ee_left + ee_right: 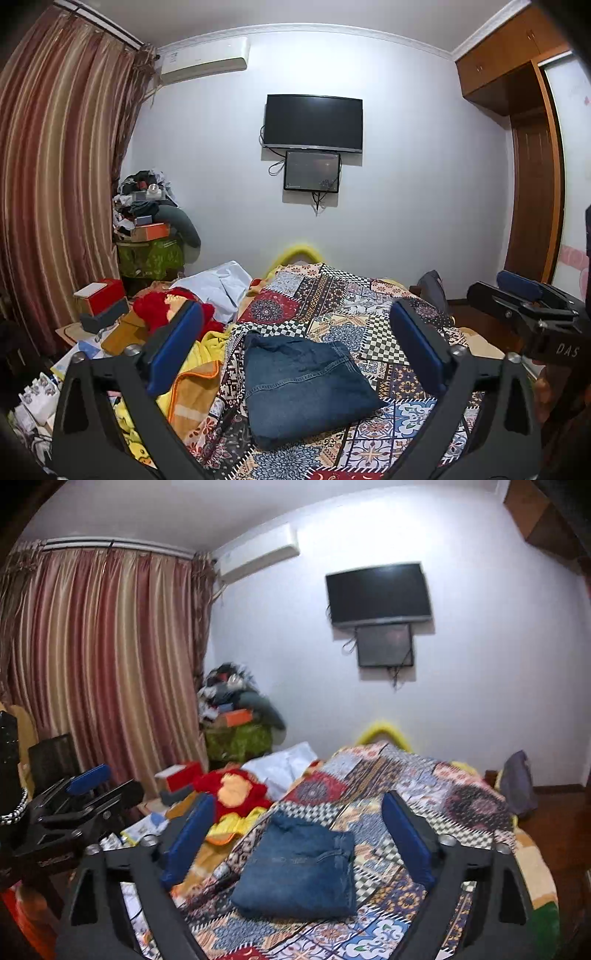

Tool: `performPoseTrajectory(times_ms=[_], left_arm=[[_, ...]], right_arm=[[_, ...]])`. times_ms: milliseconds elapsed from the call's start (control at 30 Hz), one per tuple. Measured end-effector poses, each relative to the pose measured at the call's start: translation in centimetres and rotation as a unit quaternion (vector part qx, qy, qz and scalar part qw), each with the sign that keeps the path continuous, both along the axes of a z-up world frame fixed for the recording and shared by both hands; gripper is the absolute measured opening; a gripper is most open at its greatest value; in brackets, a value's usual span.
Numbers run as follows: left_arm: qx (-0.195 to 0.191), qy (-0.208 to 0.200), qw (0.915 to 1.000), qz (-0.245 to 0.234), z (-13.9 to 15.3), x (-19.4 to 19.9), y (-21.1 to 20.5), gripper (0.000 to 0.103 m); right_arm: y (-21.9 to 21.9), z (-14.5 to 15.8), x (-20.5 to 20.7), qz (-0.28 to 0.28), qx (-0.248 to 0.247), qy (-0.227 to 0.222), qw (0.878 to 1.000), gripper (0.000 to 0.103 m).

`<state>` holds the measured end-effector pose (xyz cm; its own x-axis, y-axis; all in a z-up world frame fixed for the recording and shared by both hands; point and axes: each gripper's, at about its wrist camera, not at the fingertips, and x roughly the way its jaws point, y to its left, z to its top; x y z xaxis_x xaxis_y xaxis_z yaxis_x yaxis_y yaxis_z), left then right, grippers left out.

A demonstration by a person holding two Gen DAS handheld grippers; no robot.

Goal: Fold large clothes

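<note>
A folded pair of blue jeans point(303, 387) lies flat on the patterned bedspread point(369, 306), in the near middle of the bed. It also shows in the right wrist view point(299, 871). My left gripper point(295, 347) is open and empty, held above the jeans with its blue pads wide apart. My right gripper point(299, 834) is open and empty too, held above the jeans. The right gripper shows at the right edge of the left wrist view point(528, 302). The left gripper shows at the left of the right wrist view point(81, 797).
A heap of red, yellow and white clothes point(184, 310) lies on the bed's left side, with boxes point(99, 299) beside it. A cluttered stand point(147, 229) is by the striped curtain point(55, 184). A TV point(314, 122) hangs on the far wall. A wooden wardrobe point(532, 147) is right.
</note>
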<state>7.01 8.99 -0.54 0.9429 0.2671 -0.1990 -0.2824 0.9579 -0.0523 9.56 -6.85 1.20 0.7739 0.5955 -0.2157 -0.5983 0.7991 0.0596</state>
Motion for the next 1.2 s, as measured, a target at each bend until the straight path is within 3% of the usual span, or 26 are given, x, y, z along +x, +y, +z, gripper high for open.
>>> performPoseTrajectory(times_ms=[100,1200], left_arm=[[-0.006,0.002,1.0,0.004,-0.34,-0.29,0.13,0.103],[-0.022,0.017,0.9996,-0.007,-0.78,-0.21,0.58,0.103]], right_arm=[[-0.06,-0.05,-0.97,-0.014,-0.008,-0.008,1.0,0.103],[-0.01,-0.88,-0.52,-0.014,-0.02,0.014,1.0,0.103]])
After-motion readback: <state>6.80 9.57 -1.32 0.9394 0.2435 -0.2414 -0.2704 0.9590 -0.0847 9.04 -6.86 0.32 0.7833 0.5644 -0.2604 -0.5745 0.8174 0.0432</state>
